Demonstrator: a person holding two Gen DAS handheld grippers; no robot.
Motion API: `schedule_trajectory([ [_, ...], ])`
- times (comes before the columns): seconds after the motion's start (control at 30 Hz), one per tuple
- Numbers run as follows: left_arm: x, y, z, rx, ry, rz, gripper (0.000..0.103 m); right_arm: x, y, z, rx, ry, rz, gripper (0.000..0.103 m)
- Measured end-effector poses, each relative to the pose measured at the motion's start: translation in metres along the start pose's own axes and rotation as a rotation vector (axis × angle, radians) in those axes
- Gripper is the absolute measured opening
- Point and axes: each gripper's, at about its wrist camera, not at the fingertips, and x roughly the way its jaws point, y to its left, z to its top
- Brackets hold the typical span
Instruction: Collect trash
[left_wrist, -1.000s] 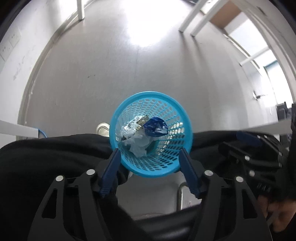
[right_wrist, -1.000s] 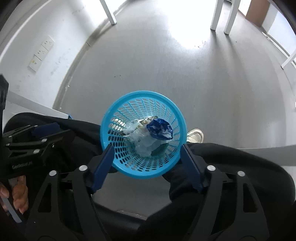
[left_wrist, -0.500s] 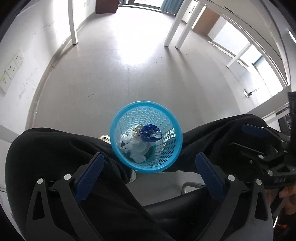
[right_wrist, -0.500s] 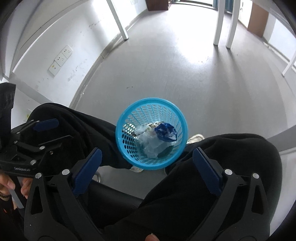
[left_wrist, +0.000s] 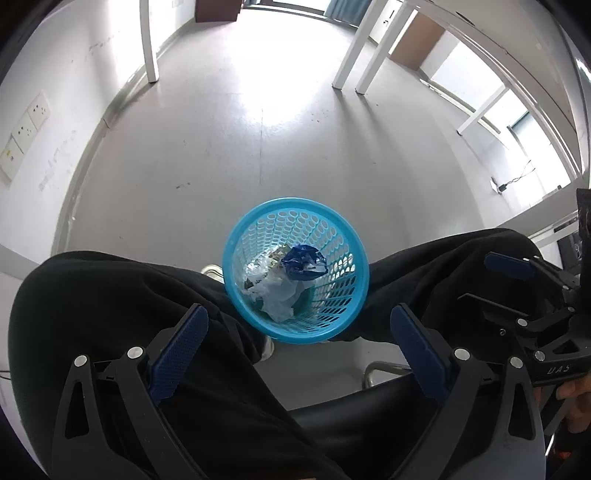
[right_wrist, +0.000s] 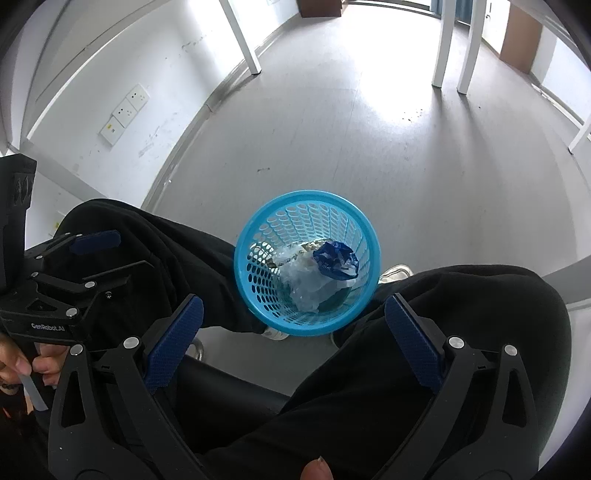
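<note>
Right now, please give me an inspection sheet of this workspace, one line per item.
Surface: grey floor, a few small specks.
Job's things: blue basket standing between the seated person's legs; dark blue wrapper and clear plastic inside.
Clutter: nothing seen outside the basket.
Grippers: left hand-held gripper open, empty; right hand-held gripper open, empty.
Cables: one with a plug by the window wall.
Surroundings: white table legs, wall sockets.

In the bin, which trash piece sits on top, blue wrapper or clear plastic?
The crumpled dark blue wrapper sits on top, toward the far side of the blue basket. The clear crumpled plastic lies beneath and nearer, reaching the bottom.
</note>
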Motion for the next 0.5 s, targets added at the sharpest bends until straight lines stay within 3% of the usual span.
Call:
schedule_trajectory([
  [0.5,0.006,0.0001,-0.0005,-0.013,0.024,-0.006,0.097,0.006,-0.0014,-0.0008,0.007,0.029,0.013,0.094],
])
